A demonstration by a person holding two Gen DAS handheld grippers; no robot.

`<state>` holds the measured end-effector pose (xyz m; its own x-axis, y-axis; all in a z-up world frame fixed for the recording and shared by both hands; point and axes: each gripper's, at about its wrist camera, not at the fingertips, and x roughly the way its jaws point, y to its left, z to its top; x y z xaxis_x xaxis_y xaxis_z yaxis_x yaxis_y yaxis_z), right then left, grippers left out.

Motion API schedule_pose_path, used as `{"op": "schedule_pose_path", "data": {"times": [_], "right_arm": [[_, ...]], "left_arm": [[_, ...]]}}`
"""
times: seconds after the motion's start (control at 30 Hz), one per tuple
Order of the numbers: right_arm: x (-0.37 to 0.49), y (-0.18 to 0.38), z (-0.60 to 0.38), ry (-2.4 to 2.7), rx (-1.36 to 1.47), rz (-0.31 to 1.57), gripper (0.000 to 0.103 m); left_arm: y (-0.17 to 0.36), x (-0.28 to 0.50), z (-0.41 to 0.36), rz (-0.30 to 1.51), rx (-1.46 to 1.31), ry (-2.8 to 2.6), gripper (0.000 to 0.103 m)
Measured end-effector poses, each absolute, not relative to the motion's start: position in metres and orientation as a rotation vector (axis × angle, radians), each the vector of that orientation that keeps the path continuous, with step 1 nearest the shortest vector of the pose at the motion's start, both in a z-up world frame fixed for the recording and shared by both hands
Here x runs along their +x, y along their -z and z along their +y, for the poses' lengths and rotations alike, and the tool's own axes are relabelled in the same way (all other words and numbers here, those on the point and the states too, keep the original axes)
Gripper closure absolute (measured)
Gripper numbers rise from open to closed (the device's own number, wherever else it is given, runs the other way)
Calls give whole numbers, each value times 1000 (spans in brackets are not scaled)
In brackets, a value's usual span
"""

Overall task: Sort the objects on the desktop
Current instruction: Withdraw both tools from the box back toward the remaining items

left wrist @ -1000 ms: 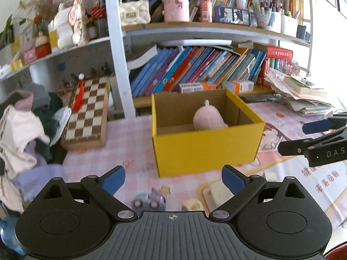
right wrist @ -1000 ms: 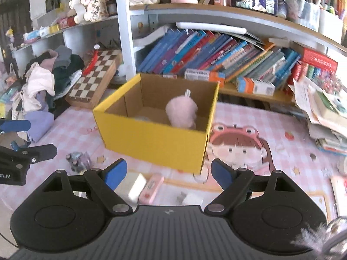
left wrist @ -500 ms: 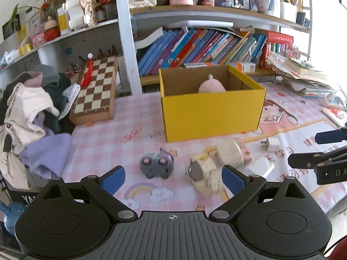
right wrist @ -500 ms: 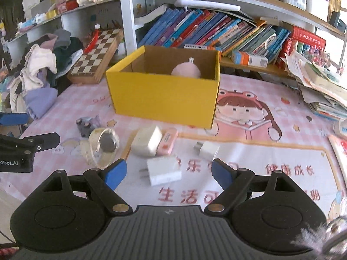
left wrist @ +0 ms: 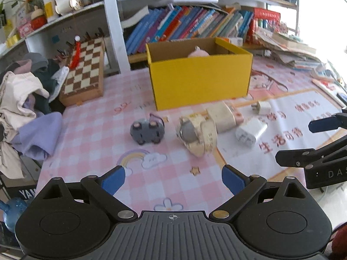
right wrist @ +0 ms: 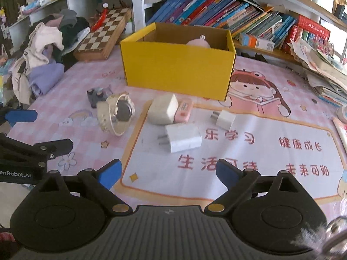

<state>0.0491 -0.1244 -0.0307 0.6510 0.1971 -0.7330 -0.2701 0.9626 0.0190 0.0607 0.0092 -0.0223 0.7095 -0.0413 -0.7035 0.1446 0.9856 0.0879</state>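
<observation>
Two grippers: both hovered over the near edge of the worktop (right wrist: pixel 282 99), nothing between their jaws.
Left gripper (left wrist: pixel 173 181): jaws stood wide apart, empty, above the pink checked cloth.
Right gripper (right wrist: pixel 169 173): jaws had just been opening and stood wide apart, empty, over the printed mat (right wrist: pixel 260 151).
Yellow box (right wrist: pixel 177 73): toward the far edge of the worktop, open-topped, in front of the bookshelf (right wrist: pixel 216 10).
Pink plush (right wrist: pixel 198 43): inside the yellow box, only its top showing over the rim.
Loose items: clustered mid-worktop, just in front of the box.
Grey toy car (left wrist: pixel 147 131): leftmost of the cluster, on the cloth.
Cream watch (right wrist: pixel 116 113): beside the car, on its side.
Beige charger (right wrist: pixel 162 109): touching a pink case (right wrist: pixel 184 110).
White adapter (right wrist: pixel 182 137): nearest the right gripper, prongs pointing left.
Small white plug (right wrist: pixel 224 119): right of the cluster, apart.
Chessboard (left wrist: pixel 83 68): far left of the worktop, beside a clothes pile (left wrist: pixel 26 99).
</observation>
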Motion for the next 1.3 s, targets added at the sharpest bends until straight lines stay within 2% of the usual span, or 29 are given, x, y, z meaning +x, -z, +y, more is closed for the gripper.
{"op": "schedule_pose_path", "data": {"times": [0.63, 1.3], "right_arm": [[53, 36, -130, -215, -71, 842, 8], [78, 34, -136, -235, -89, 842, 8]], "left_arm": [[36, 71, 9, 856, 86, 173, 4], [27, 86, -2, 769, 99, 170, 4]]}}
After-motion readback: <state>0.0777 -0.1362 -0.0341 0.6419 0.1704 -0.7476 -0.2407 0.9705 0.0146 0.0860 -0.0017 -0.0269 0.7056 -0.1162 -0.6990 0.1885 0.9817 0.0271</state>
